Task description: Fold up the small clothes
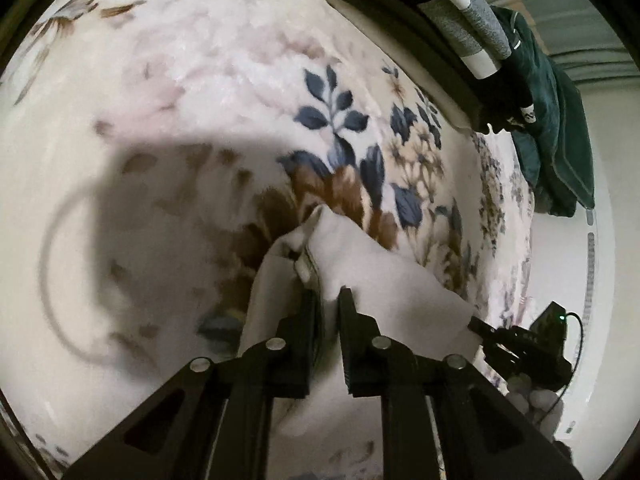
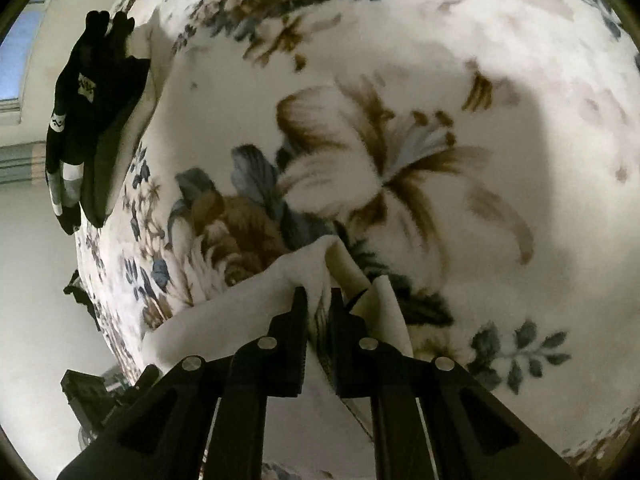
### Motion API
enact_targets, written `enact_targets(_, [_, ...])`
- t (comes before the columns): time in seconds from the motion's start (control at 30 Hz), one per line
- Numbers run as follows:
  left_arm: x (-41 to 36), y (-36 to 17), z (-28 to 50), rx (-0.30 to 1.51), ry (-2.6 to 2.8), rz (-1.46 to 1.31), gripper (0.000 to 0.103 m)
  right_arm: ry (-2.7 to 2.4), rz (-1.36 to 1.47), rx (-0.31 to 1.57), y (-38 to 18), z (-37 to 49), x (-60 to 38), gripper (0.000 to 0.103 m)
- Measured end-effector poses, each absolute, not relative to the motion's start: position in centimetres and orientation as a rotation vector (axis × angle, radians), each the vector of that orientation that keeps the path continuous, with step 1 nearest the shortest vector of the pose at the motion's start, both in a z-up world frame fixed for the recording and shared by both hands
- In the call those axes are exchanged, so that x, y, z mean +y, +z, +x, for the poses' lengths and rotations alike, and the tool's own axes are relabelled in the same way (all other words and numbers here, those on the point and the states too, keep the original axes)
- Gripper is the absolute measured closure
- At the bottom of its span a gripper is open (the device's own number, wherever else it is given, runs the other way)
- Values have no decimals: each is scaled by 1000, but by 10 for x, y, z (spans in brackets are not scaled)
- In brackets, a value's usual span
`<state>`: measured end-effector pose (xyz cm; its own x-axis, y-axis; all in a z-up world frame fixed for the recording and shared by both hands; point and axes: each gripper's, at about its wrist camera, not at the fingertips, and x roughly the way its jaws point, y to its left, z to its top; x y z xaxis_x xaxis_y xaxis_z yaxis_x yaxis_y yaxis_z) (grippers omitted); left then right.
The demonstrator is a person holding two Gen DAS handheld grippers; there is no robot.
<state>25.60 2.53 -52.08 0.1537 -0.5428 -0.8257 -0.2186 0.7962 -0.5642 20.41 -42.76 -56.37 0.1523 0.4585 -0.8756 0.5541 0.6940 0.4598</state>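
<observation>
Left wrist view: left hand-held gripper (image 1: pixel 329 294) pinches a white cloth (image 1: pixel 352 256) above a floral blanket (image 1: pixel 200 80) — dark clothes (image 1: pixel 552 120) heaped at its edge.
Right wrist view: right hand-held gripper (image 2: pixel 318 294) pinches the cloth's other end; pale wall (image 2: pixel 36 280) beyond.

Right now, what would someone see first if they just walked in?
First, the white cloth, pinched by both grippers, left and right, and bunched up between them over the bed. Next, the big flowered blanket filling nearly everything beneath. Then the dark clothes piled at the blanket's far edge.
</observation>
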Motion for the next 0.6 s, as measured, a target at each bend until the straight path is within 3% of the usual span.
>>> enact_targets(0.07, [30,-511,251,1410,-255,-657,73,-57,898,1482,-558,202,-430,70])
enact_targets(0.13, [40,-502,245,1383,-256,-644,56,-45,905,1474,-551,194,-437,38])
enact_targets(0.2, [48,-504,241,1374,-260,-644,39,-25,929,1475,-550,182,-443,35])
enact_targets(0.3, [62,-530,235,1399,-273,-706,37,34,975,1509,-564,163,-450,29])
enact_targets(0.6, [60,-571,218,1351,-467,-1109,37,321,1222,1509,-624,137,-437,27])
